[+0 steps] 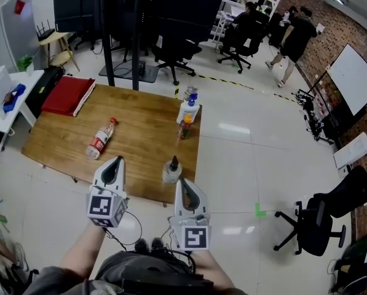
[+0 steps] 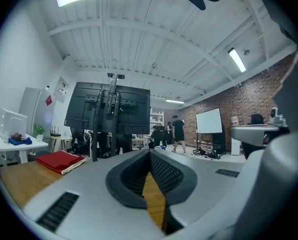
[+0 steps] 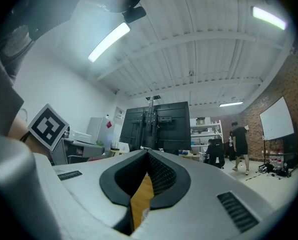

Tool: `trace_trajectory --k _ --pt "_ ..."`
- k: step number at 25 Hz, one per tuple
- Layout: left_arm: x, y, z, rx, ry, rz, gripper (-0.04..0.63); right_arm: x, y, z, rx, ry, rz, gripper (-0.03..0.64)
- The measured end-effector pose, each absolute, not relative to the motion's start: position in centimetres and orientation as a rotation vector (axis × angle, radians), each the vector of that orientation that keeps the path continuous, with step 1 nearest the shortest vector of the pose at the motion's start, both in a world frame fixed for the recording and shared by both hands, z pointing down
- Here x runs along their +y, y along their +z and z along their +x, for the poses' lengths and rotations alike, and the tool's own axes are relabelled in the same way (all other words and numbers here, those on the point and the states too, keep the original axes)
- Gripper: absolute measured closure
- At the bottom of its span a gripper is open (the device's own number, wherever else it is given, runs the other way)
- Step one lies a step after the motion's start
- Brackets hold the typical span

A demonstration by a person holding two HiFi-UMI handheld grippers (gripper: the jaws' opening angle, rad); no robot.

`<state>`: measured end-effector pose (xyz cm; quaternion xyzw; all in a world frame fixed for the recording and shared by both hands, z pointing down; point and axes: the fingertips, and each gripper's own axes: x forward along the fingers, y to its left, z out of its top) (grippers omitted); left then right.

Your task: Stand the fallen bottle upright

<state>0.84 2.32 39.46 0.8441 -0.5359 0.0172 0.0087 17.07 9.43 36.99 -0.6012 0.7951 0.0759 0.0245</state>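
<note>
Lying on its side mid-way across the brown wooden surface [image 1: 143, 134], the clear plastic bottle with red label and cap [image 1: 101, 139] is near my left gripper [image 1: 114, 162], jaws clenched empty; my right gripper [image 1: 182, 183], jaws likewise clenched on nothing, hovers just beside a small upright dark-capped bottle [image 1: 171, 171].

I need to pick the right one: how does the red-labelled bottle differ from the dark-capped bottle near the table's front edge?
The red-labelled bottle lies on its side mid-table; the dark-capped bottle stands upright by the edge. The lying bottle's cap is red; the standing bottle's is dark and pointed. Both rest on the wooden table.
</note>
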Motion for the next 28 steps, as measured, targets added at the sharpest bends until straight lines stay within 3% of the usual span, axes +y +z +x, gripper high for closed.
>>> trace_trajectory --k 15,21,28 --pt "1.1 38.1 4.4 -1.696 0.046 2.643 0.565 3.9 37.2 20.4 2.451 0.198 -1.753 0.611" --pt "-2.1 38.0 0.2 -1.678 0.012 2.642 0.565 0.4 34.8 15.5 2.421 0.233 -1.702 0.611" --pt "-7.2 39.0 -9.5 -1.632 0.029 2.711 0.565 -4.9 35.5 5.3 2.401 0.268 -1.747 0.611"
